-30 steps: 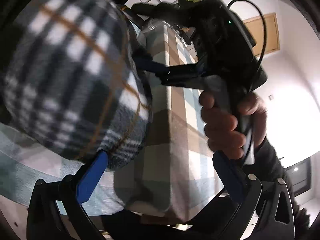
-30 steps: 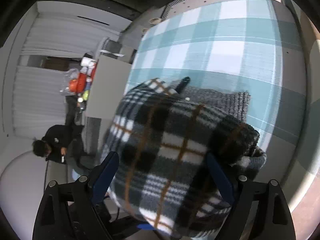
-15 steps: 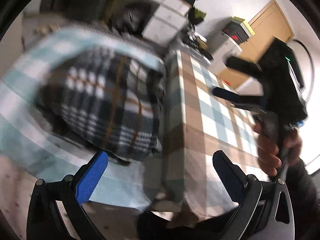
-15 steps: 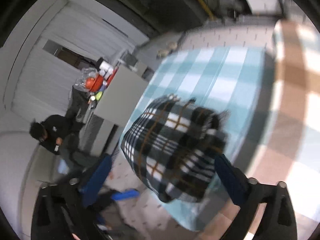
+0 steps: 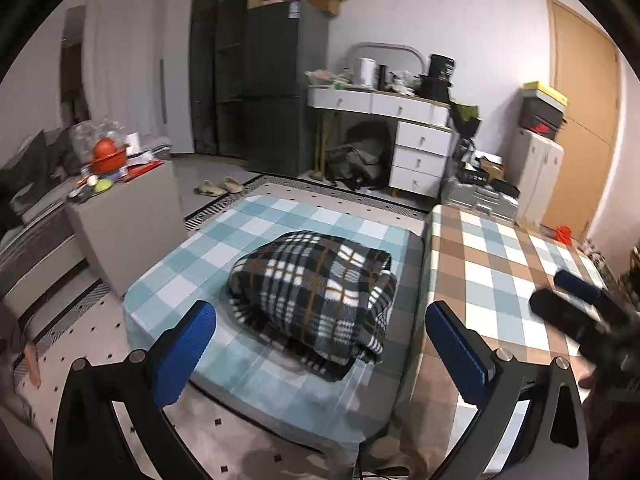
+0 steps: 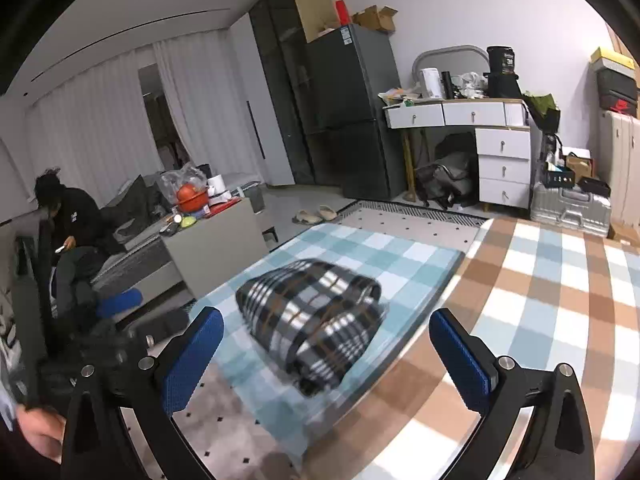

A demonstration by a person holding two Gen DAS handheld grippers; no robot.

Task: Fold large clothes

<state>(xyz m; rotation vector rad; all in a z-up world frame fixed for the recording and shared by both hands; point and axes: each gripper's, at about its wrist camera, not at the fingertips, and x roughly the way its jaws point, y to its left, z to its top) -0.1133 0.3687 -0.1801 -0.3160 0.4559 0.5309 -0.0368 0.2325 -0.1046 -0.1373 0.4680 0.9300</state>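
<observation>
A folded plaid fleece garment lies on the blue-checked surface, its long axis apparently running away from the viewer. Left tongs and right tongs both gape wide, empty.

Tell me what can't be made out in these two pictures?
- Underside of the plaid bundle: hidden against the blue mat, both views.
- Bundle's folds, right wrist view: motion-blurred.
- Right gripper, left wrist view: blurred, cut off at the edge.
- Fridge label, right wrist view: too small to read.
- Desk clutter: too small to tell.
</observation>
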